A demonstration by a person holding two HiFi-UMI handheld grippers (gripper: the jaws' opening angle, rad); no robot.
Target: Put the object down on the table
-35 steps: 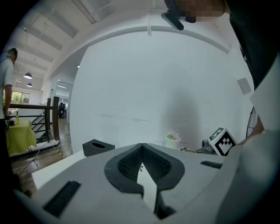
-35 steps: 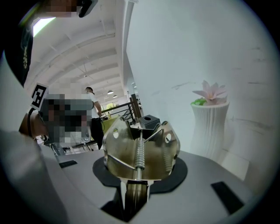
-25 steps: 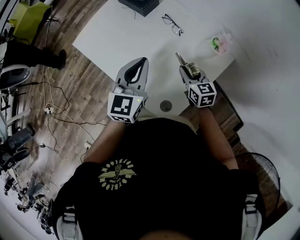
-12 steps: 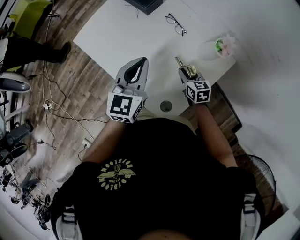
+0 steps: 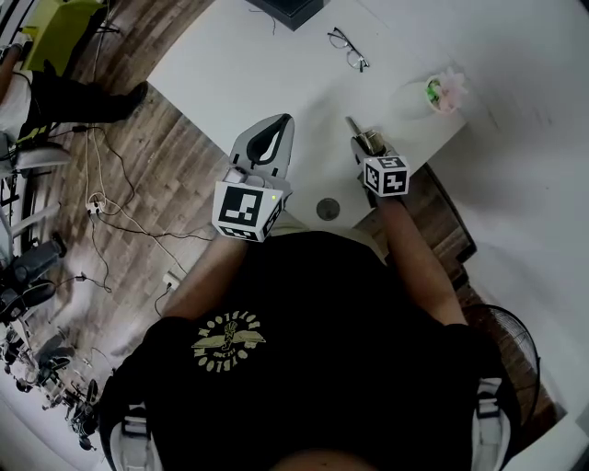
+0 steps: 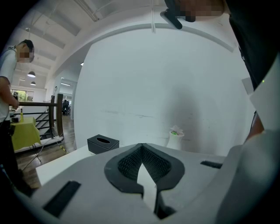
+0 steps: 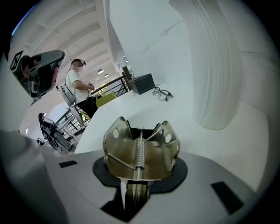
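Note:
A brass-coloured metal spring clip (image 7: 140,151) stands upright between the jaws of my right gripper (image 7: 134,177), which is shut on its lower end. In the head view the same clip (image 5: 364,140) pokes out of the right gripper (image 5: 361,147) over the near right part of the white table (image 5: 230,74). My left gripper (image 5: 277,123) hovers beside it to the left, over the table's near edge. Its jaws meet at the tips with nothing between them, and the left gripper view shows this shut left gripper (image 6: 141,148) too.
A pair of glasses (image 5: 348,48) lies in the middle of the table, and a black tissue box (image 5: 290,7) sits at its far edge. A white vase with flowers (image 5: 431,92) stands close to the right gripper. A round grommet (image 5: 328,209) marks the near edge. A person (image 7: 78,83) stands beyond.
My right gripper with the clip has drifted slightly away from me and lower toward the table. The left gripper has hardly moved.

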